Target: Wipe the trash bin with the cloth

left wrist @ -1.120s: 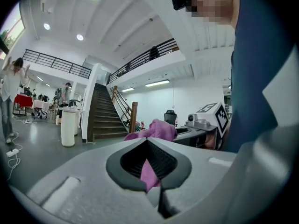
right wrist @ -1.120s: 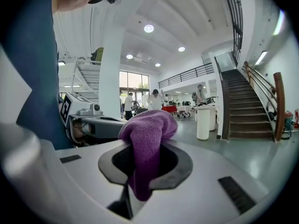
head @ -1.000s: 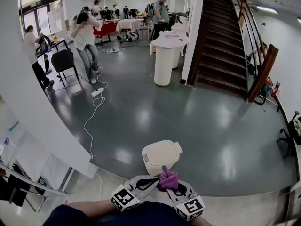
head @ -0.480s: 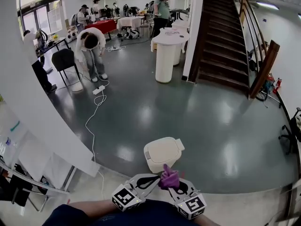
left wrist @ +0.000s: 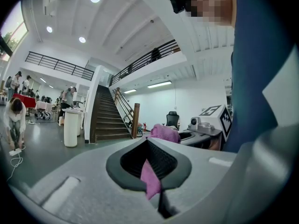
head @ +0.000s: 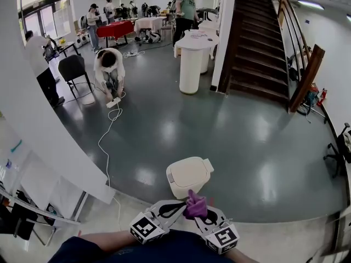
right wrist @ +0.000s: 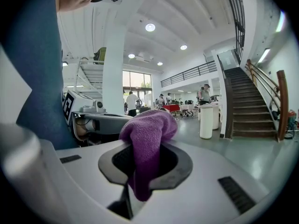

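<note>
A white lidded trash bin (head: 188, 177) stands on the dark floor just ahead of me. Below it, close to my body, both grippers hold one purple cloth (head: 196, 206) between them, clear of the bin. In the head view my left gripper (head: 182, 206) reaches in from the left and my right gripper (head: 201, 215) from the right. In the left gripper view the left gripper (left wrist: 152, 171) is shut on a thin strip of the cloth (left wrist: 150, 179). In the right gripper view the right gripper (right wrist: 145, 171) is shut on a bunched fold of the cloth (right wrist: 147, 139).
A white pillar (head: 38, 108) rises at my left, with a white cable (head: 105, 141) trailing over the floor to a crouching person (head: 108, 64). Farther off are a round white counter (head: 192, 56), a dark staircase (head: 258, 53), a black chair (head: 74, 70) and several people.
The person in white by the cable has bent down into a crouch. The grippers and cloth have hardly moved below the bin.
</note>
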